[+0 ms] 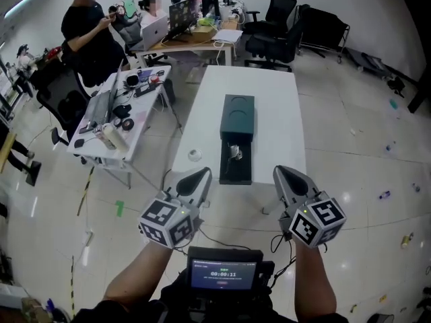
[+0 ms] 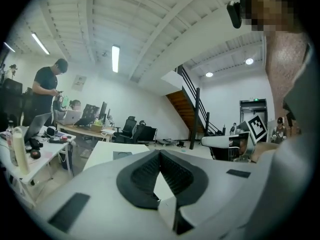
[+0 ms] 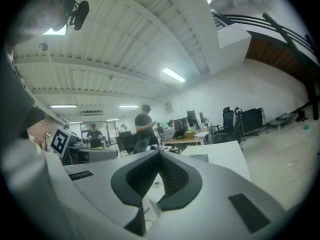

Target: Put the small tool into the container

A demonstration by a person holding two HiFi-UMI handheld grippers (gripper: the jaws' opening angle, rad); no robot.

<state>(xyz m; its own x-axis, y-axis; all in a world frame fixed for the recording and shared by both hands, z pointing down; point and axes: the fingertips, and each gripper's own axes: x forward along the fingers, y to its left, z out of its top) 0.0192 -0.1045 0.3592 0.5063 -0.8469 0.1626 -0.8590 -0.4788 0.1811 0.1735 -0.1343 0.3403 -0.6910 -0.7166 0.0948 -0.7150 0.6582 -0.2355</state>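
both grippers are closed tight on nothing, left gripper and right gripper held short of the bench. one small tool seems to lie inside the one open container, so placing looks done; shutting it may come next. one tape roll lies just beside it.
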